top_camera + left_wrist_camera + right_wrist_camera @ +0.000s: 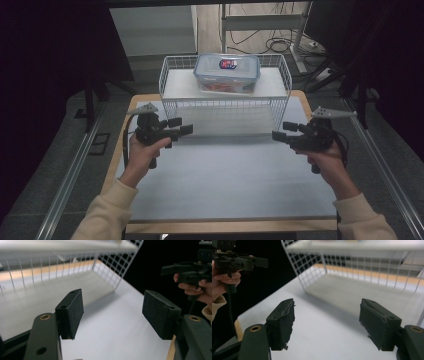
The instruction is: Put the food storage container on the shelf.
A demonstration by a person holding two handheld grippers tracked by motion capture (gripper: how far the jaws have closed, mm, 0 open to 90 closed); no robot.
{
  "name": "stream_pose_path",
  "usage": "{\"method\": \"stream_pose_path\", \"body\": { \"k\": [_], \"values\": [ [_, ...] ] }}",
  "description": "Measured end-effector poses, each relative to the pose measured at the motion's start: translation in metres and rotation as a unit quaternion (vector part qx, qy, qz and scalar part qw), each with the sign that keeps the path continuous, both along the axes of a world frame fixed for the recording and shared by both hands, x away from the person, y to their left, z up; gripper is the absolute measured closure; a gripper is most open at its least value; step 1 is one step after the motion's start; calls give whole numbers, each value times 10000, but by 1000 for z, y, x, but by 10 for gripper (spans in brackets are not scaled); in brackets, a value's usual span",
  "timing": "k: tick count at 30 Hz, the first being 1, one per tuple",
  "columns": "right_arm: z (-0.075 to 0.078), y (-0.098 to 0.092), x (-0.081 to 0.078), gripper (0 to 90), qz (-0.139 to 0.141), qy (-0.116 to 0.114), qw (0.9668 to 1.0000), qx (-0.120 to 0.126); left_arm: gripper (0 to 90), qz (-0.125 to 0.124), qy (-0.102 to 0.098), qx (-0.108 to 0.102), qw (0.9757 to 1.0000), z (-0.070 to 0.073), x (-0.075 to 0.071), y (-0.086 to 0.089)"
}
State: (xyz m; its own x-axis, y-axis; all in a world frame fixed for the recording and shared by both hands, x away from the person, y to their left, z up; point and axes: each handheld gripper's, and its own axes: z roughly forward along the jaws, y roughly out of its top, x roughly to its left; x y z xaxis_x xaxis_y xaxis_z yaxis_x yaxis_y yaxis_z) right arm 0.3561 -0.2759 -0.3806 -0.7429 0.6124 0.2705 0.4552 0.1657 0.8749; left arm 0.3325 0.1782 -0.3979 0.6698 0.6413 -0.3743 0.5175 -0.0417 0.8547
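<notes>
Both black two-jaw tongs, the left gripper (182, 126) and the right gripper (284, 131), hover wide open and empty before the white wire shelf rack (225, 102) bearing a clear blue-lidded plastic box (227, 72).

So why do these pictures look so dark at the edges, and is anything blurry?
High view: the white table top is lit and the surroundings fall into black; the clear lidded plastic box is soft. Left gripper view: the white wire rack is blurred. Right gripper view: the rack casts a grey shadow and the black pads are sharp.
</notes>
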Motion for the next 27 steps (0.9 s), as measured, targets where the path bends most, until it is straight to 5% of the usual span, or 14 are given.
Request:
{"method": "stream_pose_path", "body": {
  "k": [7, 10, 17, 27],
  "values": [
    [-37, -3, -23, 279, 77, 157, 9996, -203, 331, 37, -29, 212, 9998, -40, -27, -7],
    [-58, -3, -35, 278, 129, 281, 9987, -408, 328, -60, 153, 277, 9995, -57, -34, -12],
    [-77, -3, -39, 278, 78, 377, 9977, -550, 324, -147, 225, 374, 9989, -67, -35, -17],
    [-82, -4, -41, 218, -90, 97, 9981, -599, 311, -141, 341, 358, 9987, -76, -37, -13]
  ]
}}
